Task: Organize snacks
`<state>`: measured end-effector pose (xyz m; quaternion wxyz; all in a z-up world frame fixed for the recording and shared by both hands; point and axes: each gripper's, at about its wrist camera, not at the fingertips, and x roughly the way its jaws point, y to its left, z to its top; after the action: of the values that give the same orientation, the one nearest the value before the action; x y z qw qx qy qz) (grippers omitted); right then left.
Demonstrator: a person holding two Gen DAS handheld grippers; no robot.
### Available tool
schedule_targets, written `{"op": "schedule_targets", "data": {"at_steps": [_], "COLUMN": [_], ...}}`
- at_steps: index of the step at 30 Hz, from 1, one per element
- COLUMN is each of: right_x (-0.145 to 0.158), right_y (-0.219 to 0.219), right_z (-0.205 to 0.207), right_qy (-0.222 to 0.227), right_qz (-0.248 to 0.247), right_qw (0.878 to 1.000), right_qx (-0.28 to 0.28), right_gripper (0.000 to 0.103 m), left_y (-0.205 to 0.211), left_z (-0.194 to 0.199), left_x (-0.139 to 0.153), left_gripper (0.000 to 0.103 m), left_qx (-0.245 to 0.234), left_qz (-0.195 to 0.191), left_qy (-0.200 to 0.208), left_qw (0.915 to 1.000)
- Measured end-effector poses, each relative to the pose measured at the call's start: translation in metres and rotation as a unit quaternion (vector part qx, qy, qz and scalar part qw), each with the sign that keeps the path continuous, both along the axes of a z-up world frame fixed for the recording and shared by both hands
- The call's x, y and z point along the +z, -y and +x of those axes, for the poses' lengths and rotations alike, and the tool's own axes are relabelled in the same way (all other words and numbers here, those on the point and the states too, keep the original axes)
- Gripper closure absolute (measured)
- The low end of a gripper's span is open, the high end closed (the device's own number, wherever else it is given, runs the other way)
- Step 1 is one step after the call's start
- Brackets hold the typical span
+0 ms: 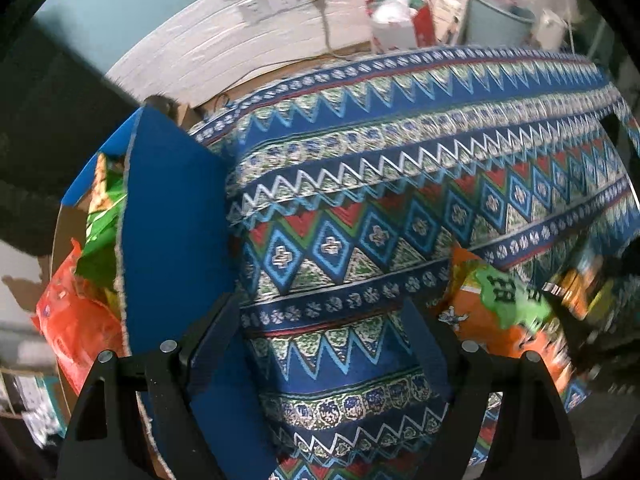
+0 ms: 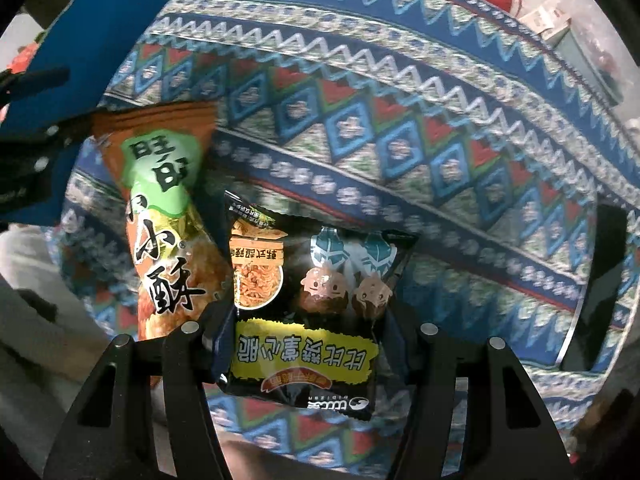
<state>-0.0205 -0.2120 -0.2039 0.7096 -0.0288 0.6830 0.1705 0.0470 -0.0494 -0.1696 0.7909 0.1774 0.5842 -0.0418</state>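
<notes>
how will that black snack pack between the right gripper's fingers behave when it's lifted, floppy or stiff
The black snack pack looks puffy with crinkled seams, so it is probably light and will likely sag or swing beyond the right gripper. Its glossy film shows glare, so it may slip unless pinched firmly. The contents look like crisp noodles, so a hard squeeze could crush them.

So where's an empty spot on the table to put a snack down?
The patterned tablecloth is bare beyond the black packet and orange packet. It's crowded at the blue box, already stuffed with snacks.
</notes>
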Motion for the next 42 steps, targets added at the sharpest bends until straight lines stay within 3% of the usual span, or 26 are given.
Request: {"op": "schedule_targets", "data": {"at_steps": [8,13,23,28,30,37,42], "right_x": [0.003,0.008,0.024,0.025,0.020,0.015,0.019], "right_y": [-0.040,-0.045,0.002,0.027,0.045,0.052,0.052], "right_z": [-0.004,0.008,0.013,0.010,0.028,0.037,0.033], "right_qy": [-0.003,0.019,0.063,0.078,0.078,0.077,0.078], "right_qz": [0.062,0.016,-0.040,-0.058,-0.056,-0.049,-0.045], "right_qw": [0.998,1.000,0.995,0.992,0.992,0.992,0.992], "right_qx": [-0.005,-0.008,-0.065,-0.079,-0.083,-0.083,-0.084], "right_gripper": [0.043,0.043,0.043,0.043,0.043,0.043,0.043], "left_y": [-0.004,0.008,0.047,0.061,0.065,0.068,0.064], "left_z": [-0.007,-0.015,-0.016,-0.017,-0.017,-0.017,-0.021], "left_x": [0.018,0.018,-0.003,-0.020,-0.026,-0.053,-0.057], "left_gripper": [0.018,0.018,0.018,0.018,0.018,0.019,0.054], "left_qx": [0.023,0.016,0.013,0.014,0.012,0.003,-0.014], "left_qz": [-0.046,-0.074,-0.113,-0.112,-0.103,-0.084,-0.096], "left_qy": [0.004,-0.004,-0.054,-0.081,-0.082,-0.088,-0.089], "left_qw": [0.9987,0.9971,0.9920,0.9903,0.9912,0.9925,0.9913]}}
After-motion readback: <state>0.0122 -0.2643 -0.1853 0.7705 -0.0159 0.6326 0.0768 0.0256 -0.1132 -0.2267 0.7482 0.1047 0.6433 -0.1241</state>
